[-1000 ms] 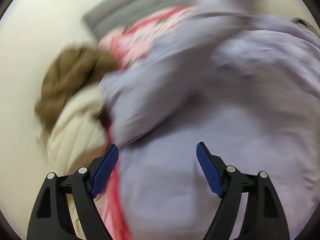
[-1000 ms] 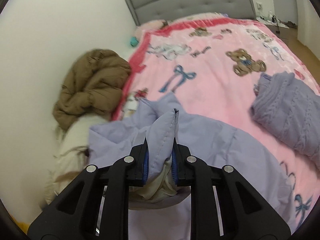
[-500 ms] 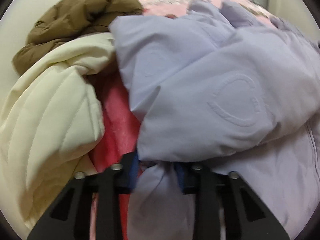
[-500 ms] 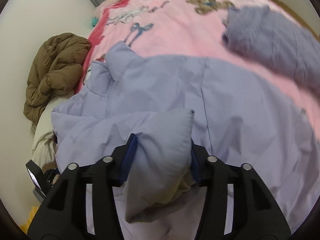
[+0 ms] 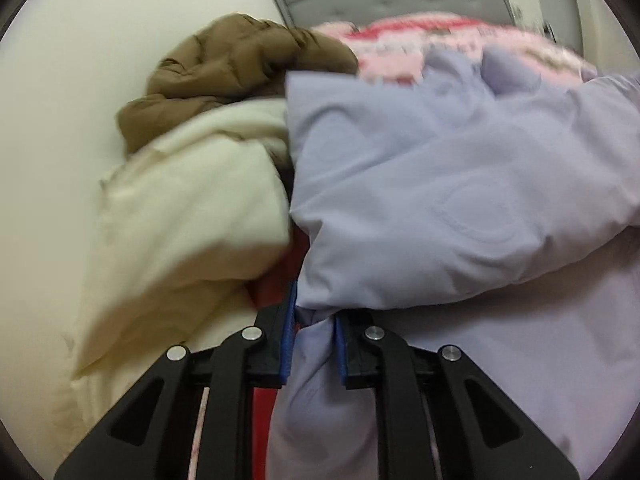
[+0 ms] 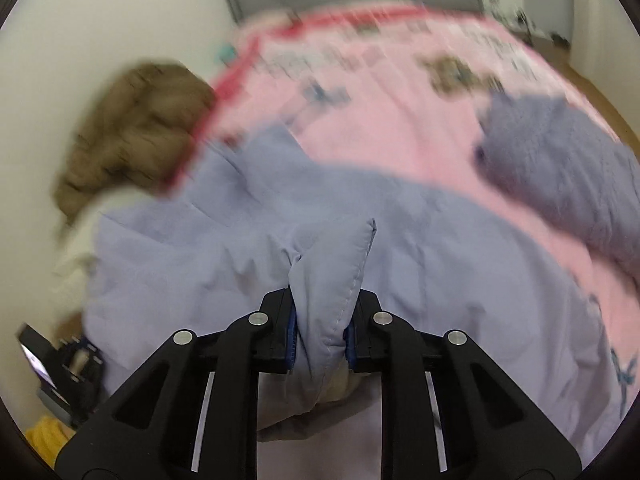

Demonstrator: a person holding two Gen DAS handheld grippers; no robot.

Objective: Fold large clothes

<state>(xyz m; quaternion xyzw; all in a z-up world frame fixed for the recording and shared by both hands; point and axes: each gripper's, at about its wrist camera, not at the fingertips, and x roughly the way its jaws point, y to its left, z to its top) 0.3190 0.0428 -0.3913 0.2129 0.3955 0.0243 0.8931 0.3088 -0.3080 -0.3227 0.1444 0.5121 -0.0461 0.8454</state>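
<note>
Left wrist view: one left gripper (image 5: 314,334), its jaws having just been closing, now clamps a bunched fold of the one lilac padded jacket (image 5: 460,200), which swells ahead and to the right of the blue pads. Left of the jaws lies one cream jacket (image 5: 180,232); beyond it, one brown puffer jacket (image 5: 240,72). One pink blanket (image 5: 420,46) and one grey headboard (image 5: 392,0) sit farthest ahead. A second ago the jaws stood wide apart above the lilac cloth.

Right wrist view: one right gripper (image 6: 320,336), whose jaws loosened and have just been closing again, pinches a stitched edge of the lilac padded jacket (image 6: 440,264); the garment spreads ahead over the pink blanket (image 6: 380,128). One lilac knitted garment (image 6: 560,168) lies ahead right, the brown puffer jacket (image 6: 136,128) ahead left. The gripper sits lower over the bed than before.
</note>
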